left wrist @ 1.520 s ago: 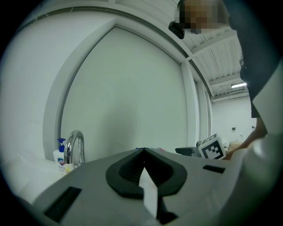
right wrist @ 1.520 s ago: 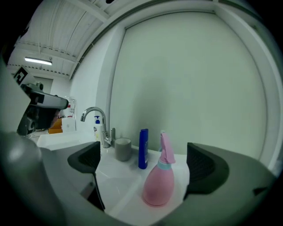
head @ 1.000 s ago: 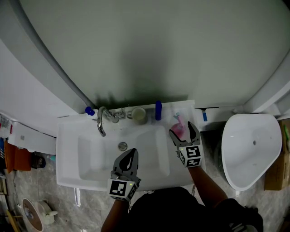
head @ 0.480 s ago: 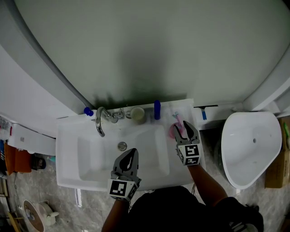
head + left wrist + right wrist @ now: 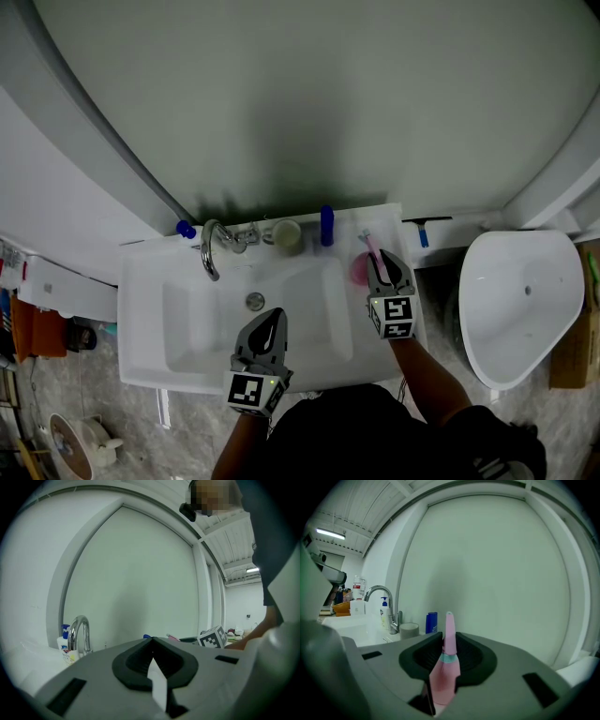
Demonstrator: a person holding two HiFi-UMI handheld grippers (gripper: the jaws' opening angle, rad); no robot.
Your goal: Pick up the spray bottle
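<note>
The spray bottle [image 5: 360, 271] is pink with a tall slim cap and stands on the right side of the white sink [image 5: 150, 281]. My right gripper [image 5: 380, 266] reaches to it from the near side. Its jaws have just been closing and now press on the bottle's body from both sides. In the right gripper view the spray bottle [image 5: 448, 663] stands upright and fills the gap between the dark pads. My left gripper [image 5: 276, 317] hovers over the front of the basin, shut with nothing in it. In the left gripper view its jaws [image 5: 152, 642] meet in a line.
At the back of the sink stand a chrome tap [image 5: 208, 253], a pump soap bottle [image 5: 186, 229], a pale cup [image 5: 287, 236] and a blue bottle [image 5: 326, 227]. The drain [image 5: 254, 301] lies mid-basin. A white toilet [image 5: 520, 300] is to the right. A big mirror rises behind.
The right gripper's jaws have gone from wide apart around the pink bottle to closed on it. The left gripper has stayed still.
</note>
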